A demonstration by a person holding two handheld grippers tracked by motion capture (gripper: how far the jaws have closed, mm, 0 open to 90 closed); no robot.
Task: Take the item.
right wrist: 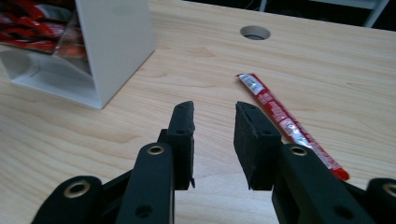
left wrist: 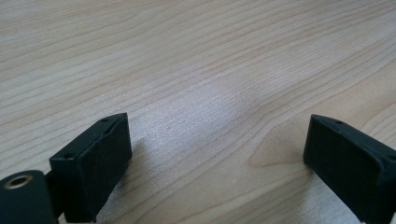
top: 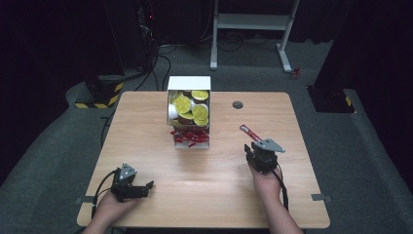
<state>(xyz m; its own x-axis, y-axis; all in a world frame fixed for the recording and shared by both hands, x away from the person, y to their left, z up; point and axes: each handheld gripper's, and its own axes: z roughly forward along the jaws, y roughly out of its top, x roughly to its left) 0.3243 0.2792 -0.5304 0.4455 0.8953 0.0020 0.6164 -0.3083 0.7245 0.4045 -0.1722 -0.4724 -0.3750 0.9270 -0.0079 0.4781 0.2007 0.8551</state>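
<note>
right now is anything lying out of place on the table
One red sachet stick lies loose on the bare table, right of the white box, just ahead of the open right tool. The other red sachets sit in the box's lower compartment. Nothing looks spilled or damaged.

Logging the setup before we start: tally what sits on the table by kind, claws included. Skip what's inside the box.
Box: 1
Red packet, loose on the table: 1
Claws: 2, the left claw and the right claw
Total: 4
</note>
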